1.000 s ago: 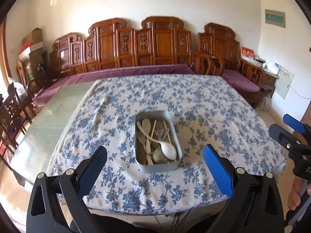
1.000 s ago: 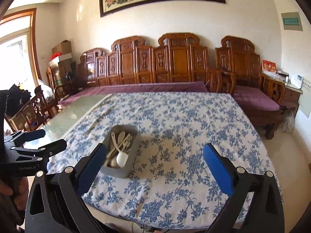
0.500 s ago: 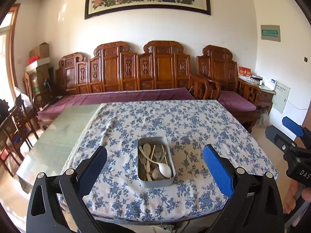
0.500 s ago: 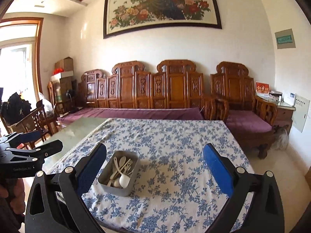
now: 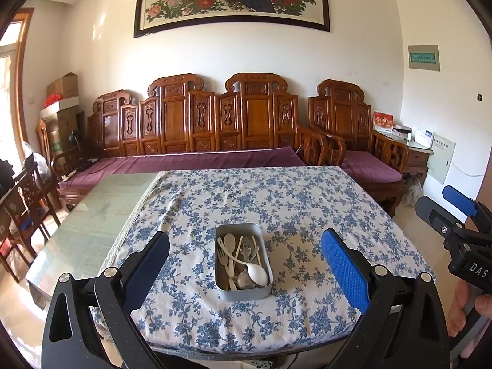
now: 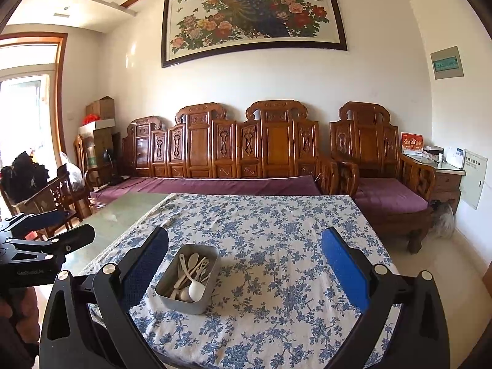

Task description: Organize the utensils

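Utensils [image 5: 241, 258] all sit together in the metal tin [image 5: 243, 292] near your edge of the table [image 5: 92, 224], on the blue-flowered cloth [image 5: 276, 203]: pale spoons, a fork and some thin sticks lie jumbled across one another, with nothing loose on the cloth around it. Your left tongs [image 5: 245, 266] hang back from the tin, spread wide and gripping nothing; your right tongs [image 6: 245, 266] are likewise released and held off, with the tin low to their left. That picture fits a gathered-up finish just as well as a pile waiting to be sorted out, so I won't call the step. Any pick from that tangle wants a narrow, careful pinch on a single handle.
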